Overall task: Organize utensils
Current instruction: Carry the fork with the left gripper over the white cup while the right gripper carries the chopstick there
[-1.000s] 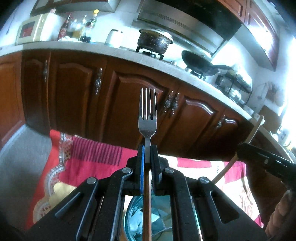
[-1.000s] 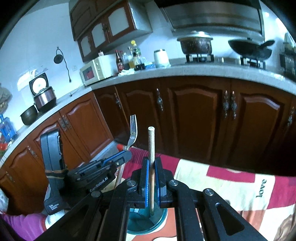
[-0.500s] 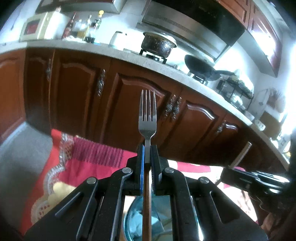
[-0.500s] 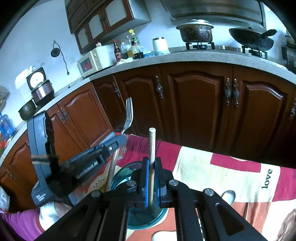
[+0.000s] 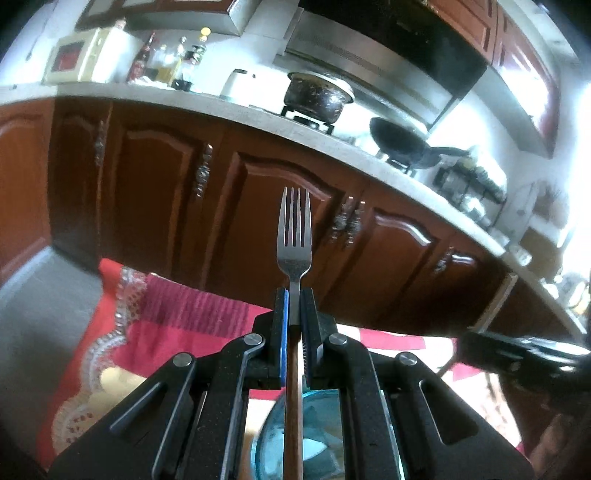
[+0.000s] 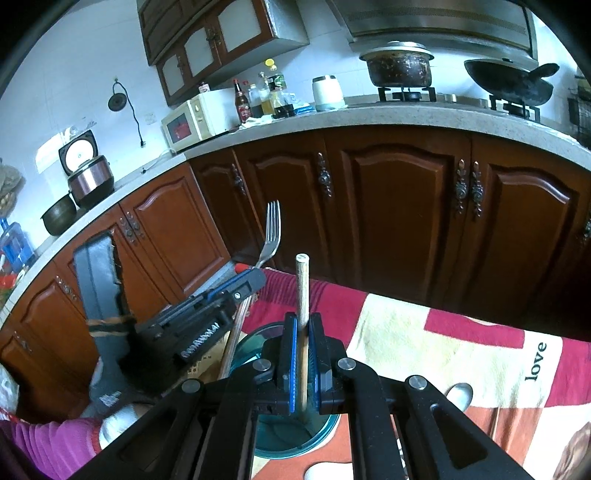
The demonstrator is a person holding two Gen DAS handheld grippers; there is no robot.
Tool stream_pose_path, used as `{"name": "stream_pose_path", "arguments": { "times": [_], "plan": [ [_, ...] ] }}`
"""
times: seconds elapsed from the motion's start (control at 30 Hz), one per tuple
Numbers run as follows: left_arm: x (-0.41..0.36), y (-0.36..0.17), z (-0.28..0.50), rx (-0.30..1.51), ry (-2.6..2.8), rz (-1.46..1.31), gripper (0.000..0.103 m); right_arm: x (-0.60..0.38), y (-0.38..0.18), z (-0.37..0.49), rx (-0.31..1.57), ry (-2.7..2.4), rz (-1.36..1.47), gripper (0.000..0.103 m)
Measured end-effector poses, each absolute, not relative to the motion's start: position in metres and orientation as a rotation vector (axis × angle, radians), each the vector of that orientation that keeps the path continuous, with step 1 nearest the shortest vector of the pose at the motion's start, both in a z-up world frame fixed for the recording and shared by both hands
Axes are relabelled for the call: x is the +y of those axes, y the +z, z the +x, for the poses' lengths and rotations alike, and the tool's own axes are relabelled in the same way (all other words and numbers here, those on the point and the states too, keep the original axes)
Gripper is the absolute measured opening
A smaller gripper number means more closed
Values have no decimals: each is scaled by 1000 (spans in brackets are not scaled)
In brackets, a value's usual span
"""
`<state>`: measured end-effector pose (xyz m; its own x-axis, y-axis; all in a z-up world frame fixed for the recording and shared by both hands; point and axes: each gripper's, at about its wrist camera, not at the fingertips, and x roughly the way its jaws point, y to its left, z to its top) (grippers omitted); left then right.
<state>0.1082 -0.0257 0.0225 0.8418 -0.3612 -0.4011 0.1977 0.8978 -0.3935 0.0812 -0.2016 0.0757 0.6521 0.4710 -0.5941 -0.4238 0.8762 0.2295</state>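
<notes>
My left gripper (image 5: 294,306) is clamped on the fork (image 5: 294,236), tines up, its handle reaching down over the teal glass cup (image 6: 295,439). My right gripper (image 6: 303,332) pinches a wooden chopstick (image 6: 302,284) upright, its lower end inside that cup on the red patterned cloth (image 6: 424,332).

A home kitchen: dark wooden cabinets (image 6: 399,206) run under a speckled stone surface (image 6: 369,116) carrying a microwave (image 6: 192,120), sauce bottles (image 6: 262,98), a rice cooker (image 6: 86,173), and a gas hob with a pot (image 6: 399,64) and wok (image 6: 509,83) beneath an extractor hood (image 6: 436,18).
</notes>
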Motion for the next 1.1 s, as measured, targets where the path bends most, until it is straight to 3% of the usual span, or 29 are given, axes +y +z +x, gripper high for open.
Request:
{"name": "stream_pose_path", "arguments": {
  "times": [0.73, 1.1],
  "plan": [
    [-56, 24, 83, 380, -209, -337, 5, -208, 70, 82, 708, 512, 96, 5],
    [-63, 3, 72, 416, -199, -287, 5, -215, 67, 80, 710, 520, 103, 5]
  ]
}}
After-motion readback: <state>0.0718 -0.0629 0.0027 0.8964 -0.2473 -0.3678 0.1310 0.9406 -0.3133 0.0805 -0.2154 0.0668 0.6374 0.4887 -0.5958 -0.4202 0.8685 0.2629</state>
